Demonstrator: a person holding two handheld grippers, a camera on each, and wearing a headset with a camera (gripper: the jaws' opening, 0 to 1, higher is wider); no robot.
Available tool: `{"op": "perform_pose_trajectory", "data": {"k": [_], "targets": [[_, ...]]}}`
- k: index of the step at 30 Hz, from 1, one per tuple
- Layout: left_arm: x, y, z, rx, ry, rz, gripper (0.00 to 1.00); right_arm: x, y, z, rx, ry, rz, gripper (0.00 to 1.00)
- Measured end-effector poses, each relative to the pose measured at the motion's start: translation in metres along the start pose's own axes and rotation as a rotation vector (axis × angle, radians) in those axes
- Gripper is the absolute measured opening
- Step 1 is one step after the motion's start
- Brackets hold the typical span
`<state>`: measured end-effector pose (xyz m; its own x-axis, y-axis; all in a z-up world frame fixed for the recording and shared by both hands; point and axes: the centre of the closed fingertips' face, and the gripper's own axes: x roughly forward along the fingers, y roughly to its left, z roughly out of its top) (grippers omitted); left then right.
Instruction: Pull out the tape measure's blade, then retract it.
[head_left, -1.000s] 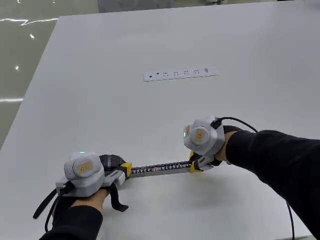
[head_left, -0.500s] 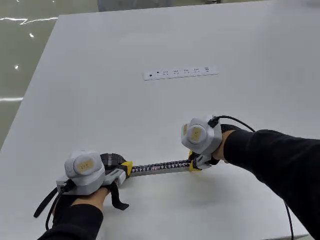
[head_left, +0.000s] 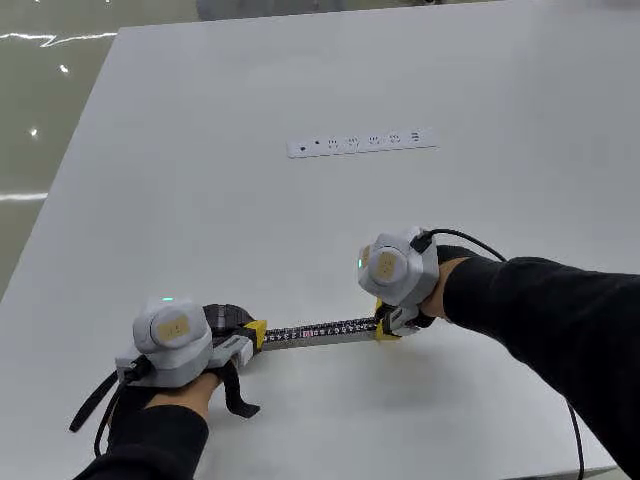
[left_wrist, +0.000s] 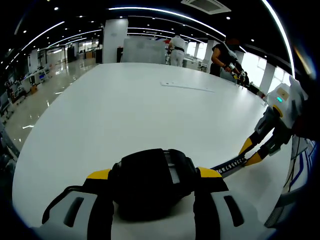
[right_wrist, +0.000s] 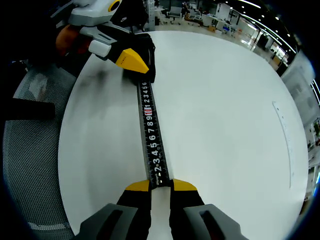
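Pinching blade (right_wrist: 150, 130) end, right hand-held gripper (right_wrist: 161, 186).

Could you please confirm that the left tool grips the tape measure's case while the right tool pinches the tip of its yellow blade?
Not quite. The blade is black with white numerals, not yellow, as the right gripper view shows. The rest is right: the left tool grips the tape measure's case, and the right tool pinches the blade's tip.

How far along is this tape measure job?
Done: the blade is pulled out across the table, numbers showing. In hand: the left gripper clamps the case; the right gripper pinches the blade's tip. Left: retracting it.
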<state>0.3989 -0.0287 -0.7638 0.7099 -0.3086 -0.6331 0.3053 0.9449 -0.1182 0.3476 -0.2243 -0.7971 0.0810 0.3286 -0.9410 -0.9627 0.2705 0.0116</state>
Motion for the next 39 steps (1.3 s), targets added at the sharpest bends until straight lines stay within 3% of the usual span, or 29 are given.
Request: {"op": "perform_pose_trajectory", "data": {"k": [39], "targets": [[0.000,0.000,-0.002,-0.005,0.006,0.004,0.59,0.005,0.001,0.013,0.004,-0.021,0.001,0.08]]}}
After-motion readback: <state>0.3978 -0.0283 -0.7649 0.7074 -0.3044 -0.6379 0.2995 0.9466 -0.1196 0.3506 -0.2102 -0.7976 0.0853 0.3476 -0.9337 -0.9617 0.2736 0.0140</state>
